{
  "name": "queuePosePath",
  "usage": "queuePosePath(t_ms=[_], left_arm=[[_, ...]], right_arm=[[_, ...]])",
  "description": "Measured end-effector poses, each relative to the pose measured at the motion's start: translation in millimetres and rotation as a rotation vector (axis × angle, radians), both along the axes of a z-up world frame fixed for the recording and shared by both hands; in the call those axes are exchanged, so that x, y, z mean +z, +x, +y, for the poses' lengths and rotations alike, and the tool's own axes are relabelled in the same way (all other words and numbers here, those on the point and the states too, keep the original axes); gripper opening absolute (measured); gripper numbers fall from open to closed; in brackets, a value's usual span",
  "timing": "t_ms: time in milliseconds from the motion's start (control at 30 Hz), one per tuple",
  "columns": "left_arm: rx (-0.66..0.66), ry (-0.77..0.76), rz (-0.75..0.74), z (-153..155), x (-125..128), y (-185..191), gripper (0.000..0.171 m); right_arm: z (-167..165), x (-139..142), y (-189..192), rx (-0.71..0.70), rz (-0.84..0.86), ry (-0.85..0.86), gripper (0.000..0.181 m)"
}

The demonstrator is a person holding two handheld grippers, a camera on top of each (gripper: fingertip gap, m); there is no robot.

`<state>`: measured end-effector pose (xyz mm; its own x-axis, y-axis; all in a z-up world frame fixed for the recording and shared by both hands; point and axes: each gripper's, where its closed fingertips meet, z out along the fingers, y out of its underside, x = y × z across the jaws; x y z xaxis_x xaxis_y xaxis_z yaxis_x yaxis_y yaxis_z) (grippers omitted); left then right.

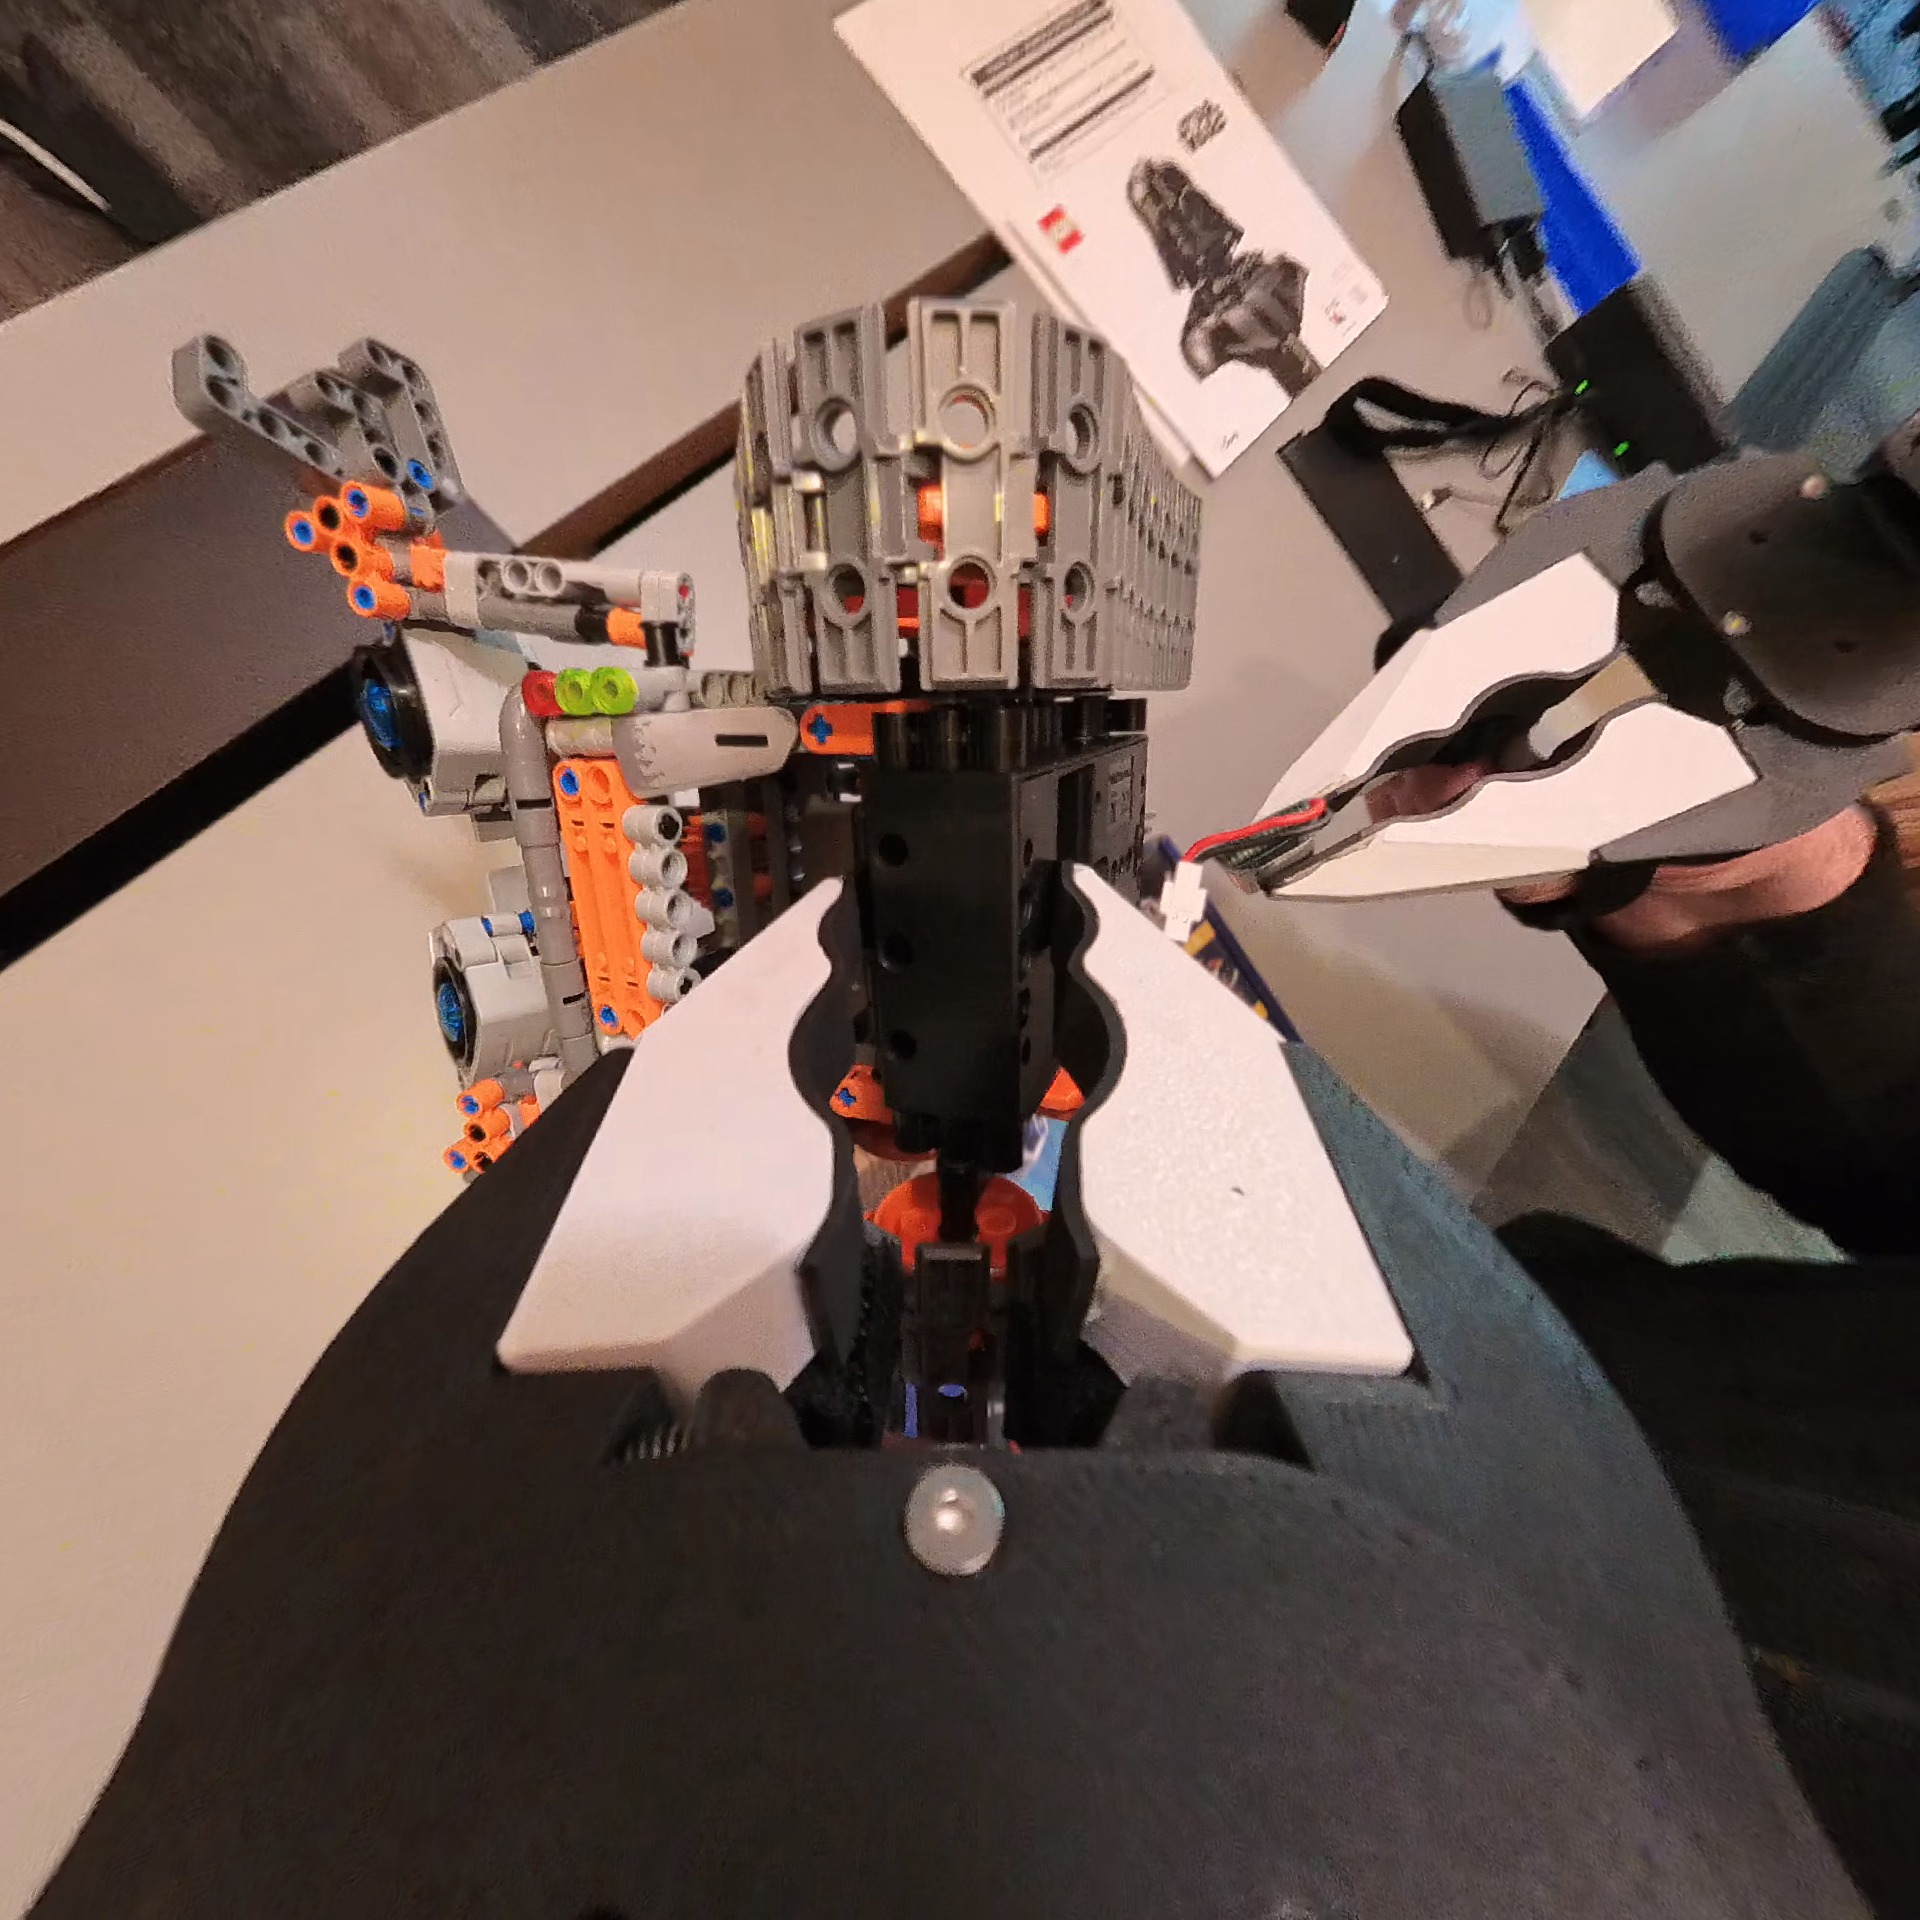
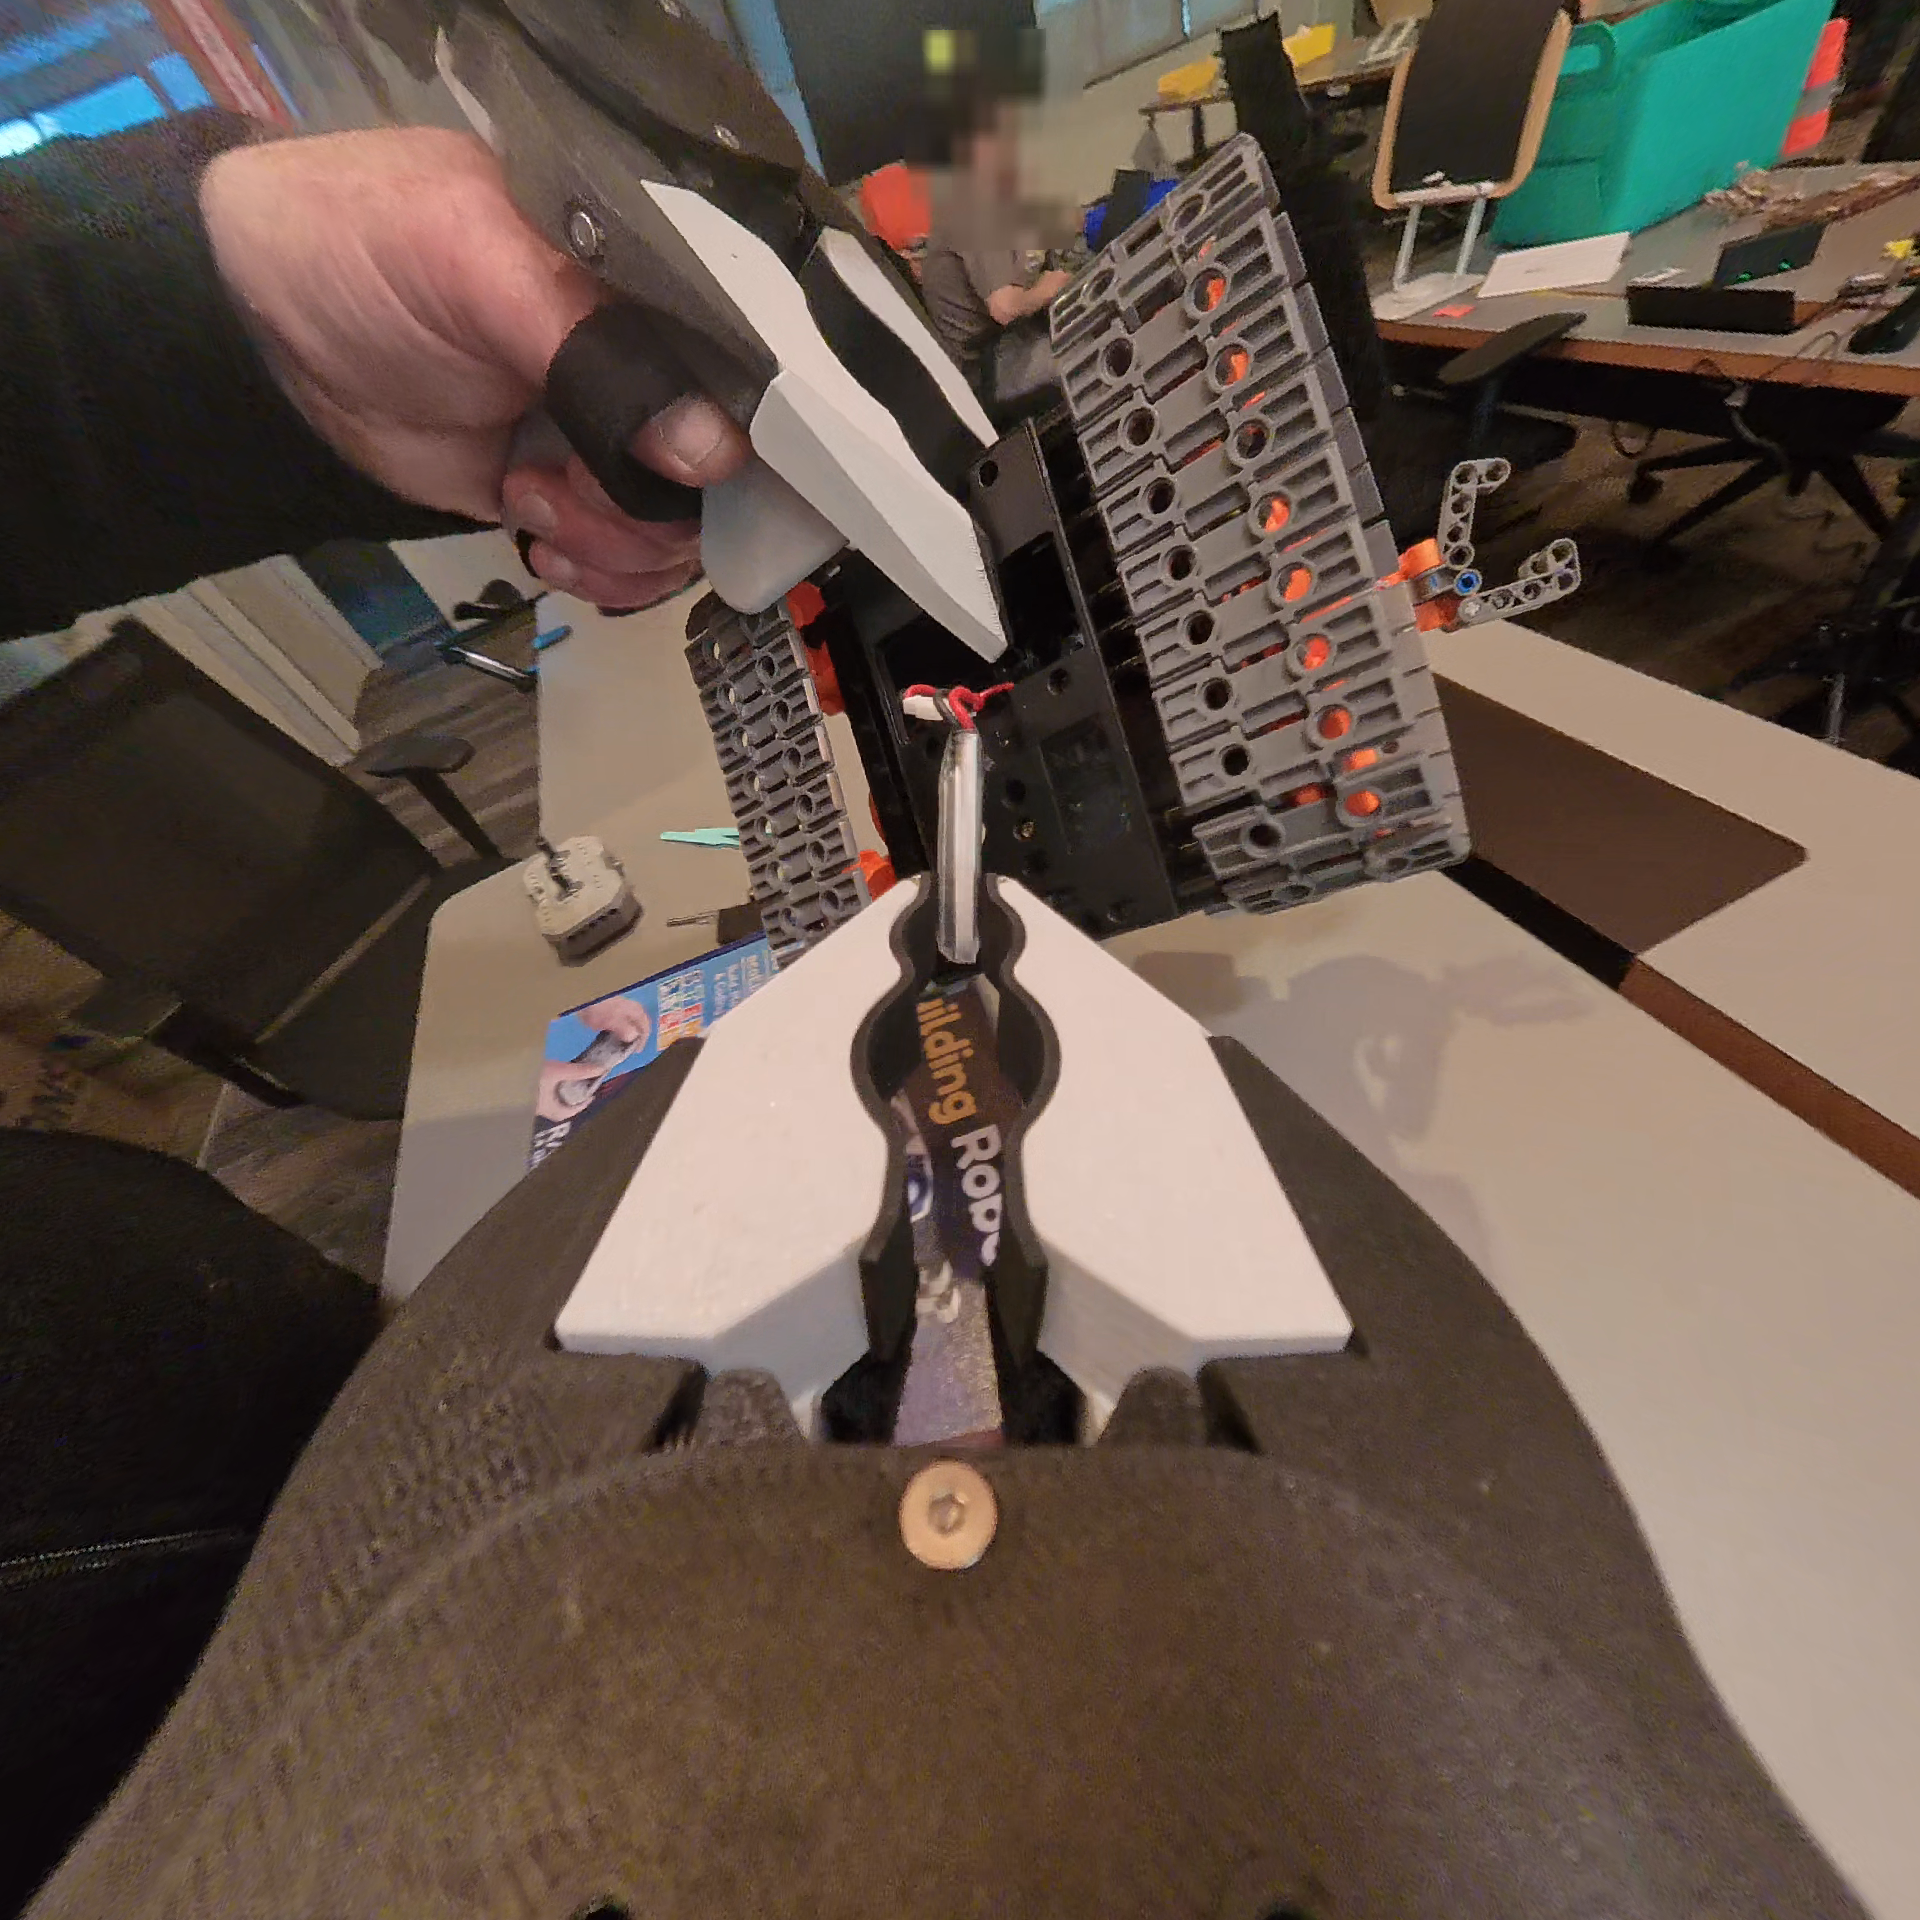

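My left gripper (image 1: 961,914) is shut on the black body (image 1: 945,935) of a toy-brick tracked robot and holds it tilted above the table. The robot has grey track links (image 1: 966,499) with orange hubs, and an orange and grey arm (image 1: 582,790) on its left side. My right gripper (image 2: 956,899) is shut on a slim silver battery pack (image 2: 958,831). Its red and white wires (image 2: 956,707) reach the open black compartment (image 2: 1070,748) between the tracks (image 2: 1247,520). The right gripper (image 1: 1283,873) also shows in the left wrist view, with the white plug (image 1: 1184,899) hanging free. A hand (image 2: 395,343) grips the left gripper's handle.
A white booklet (image 1: 1143,208) lies behind the robot. A blue booklet (image 2: 644,1029) and a grey brick assembly (image 2: 582,894) lie on the pale table (image 2: 1507,1195). A dark gap (image 2: 1621,831) splits the table tops. A seated person, desks, chairs and a teal bin (image 2: 1662,114) stand behind. Some 7 centimeters of space lies between my two pairs of fingers.
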<state>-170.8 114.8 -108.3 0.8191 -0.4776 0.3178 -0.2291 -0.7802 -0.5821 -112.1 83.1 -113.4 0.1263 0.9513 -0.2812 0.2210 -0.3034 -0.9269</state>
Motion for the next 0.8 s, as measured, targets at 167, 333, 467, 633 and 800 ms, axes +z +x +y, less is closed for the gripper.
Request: queuePosePath(t_ms=[167, 333, 467, 633, 800], left_arm=[[0.05, -0.04, 0.123, -34, 7, -4, 0.034], [0.176, -0.095, 0.252, -72, -1, -38, 0.033], [0.307, -0.153, 0.281, -96, -17, -64, 0.033], [0.387, -0.231, 0.309, -122, -48, -77, 0.033], [0.412, -0.282, 0.337, -134, -73, -86, 0.033]], right_arm=[[-26, -2, 0, 0.077, 0.05, -0.024, 0.005], [-55, -9, -22, 0.177, 0.08, -0.051, 0.005], [-79, -24, -45, 0.263, 0.06, -0.084, 0.005], [-94, -45, -60, 0.286, 0.038, -0.116, 0.005], [-108, -64, -72, 0.269, 0.02, -0.083, 0.005]])
